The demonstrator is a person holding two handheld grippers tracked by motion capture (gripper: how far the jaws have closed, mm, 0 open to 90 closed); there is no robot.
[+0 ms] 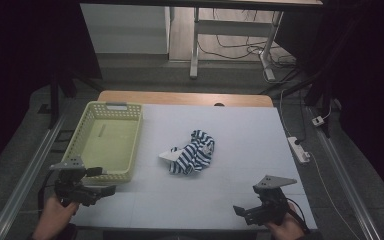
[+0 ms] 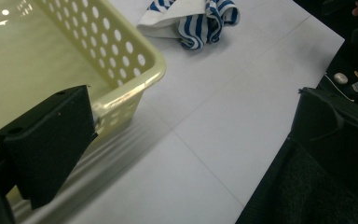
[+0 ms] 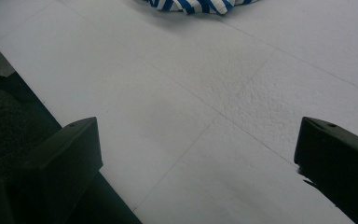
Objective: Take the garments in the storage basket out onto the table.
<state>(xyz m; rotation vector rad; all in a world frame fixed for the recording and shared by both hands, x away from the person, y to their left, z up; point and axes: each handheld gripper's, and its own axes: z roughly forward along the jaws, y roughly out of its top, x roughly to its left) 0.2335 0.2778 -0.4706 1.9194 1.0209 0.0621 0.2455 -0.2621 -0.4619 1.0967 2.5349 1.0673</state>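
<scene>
We are at the very start of the work: both tools sit at the near edge of the table, and the striped cloth lies untouched in the middle of the white table. Our left gripper hovers at the near left corner, just beside the near right corner of the yellow basket; its jaws stand wide apart with nothing between them. Our right gripper hangs at the near right, well apart from the cloth, jaws likewise spread wide and empty, pointing left and toward the middle.

We judge that the step in hand is the reach. The next move calls for one gripper, likely the right, to travel forward to the cloth, come down over a raised fold, and close on enough fabric to lift it. The basket to the left looks like the probable place for it, though that is only our reading.

The cloth is a small garment or rag in blue and white stripes, crumpled into a loose heap, with a plain white part poking out on its left side. In the left gripper view it sits beyond the basket's rim, apart from it. It looks soft and limp, so we expect it to sag and trail when raised.
</scene>
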